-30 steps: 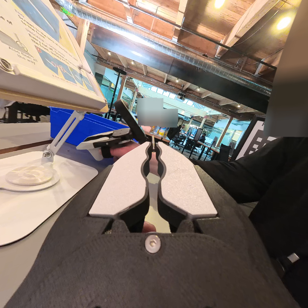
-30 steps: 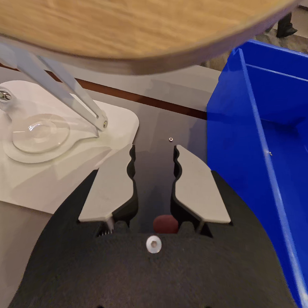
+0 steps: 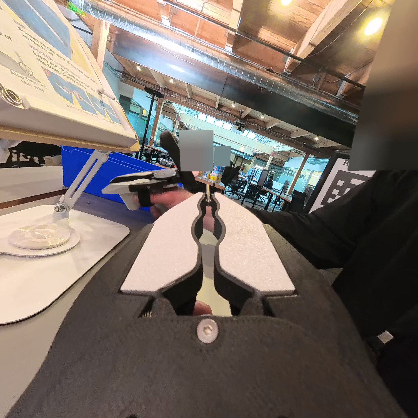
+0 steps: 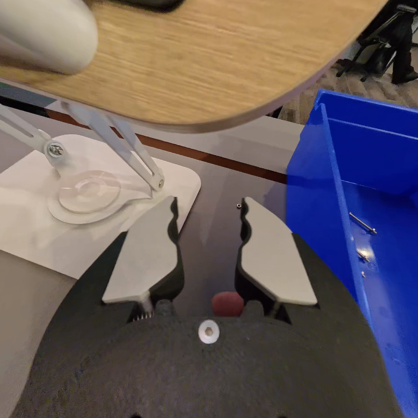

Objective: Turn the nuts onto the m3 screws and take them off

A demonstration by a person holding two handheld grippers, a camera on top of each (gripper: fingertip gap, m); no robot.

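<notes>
You are holding a thin screw (image 3: 207, 195) upright, pinched at the very tips of your left gripper (image 3: 208, 200), whose fingers are pressed together on its shank so that it is sticking up past them toward the ceiling. Whether a nut is sitting on that screw is too small to tell.

A loose nut (image 4: 238, 205) is lying on the dark tabletop (image 4: 217, 181), just beside the tip of the right-hand finger of your right gripper (image 4: 209, 203). That gripper is hovering low over the table with its fingers spread apart and nothing between them. In the left wrist view it is showing farther off, to the left of the screw and pointing away from it.

Judging from this, you are in the step of fetching a nut to thread on. The next move is calling for care: the nut is tiny and flat on the surface, so you are needing to centre it between the tips before closing, then carry it level to the screw end.

More screws (image 4: 362, 222) are lying in the blue bin (image 4: 316, 203) to the right. A white stand (image 4: 126, 144) with a wooden board (image 4: 203, 56) is standing on a white mat (image 4: 27, 203) to the left.
</notes>
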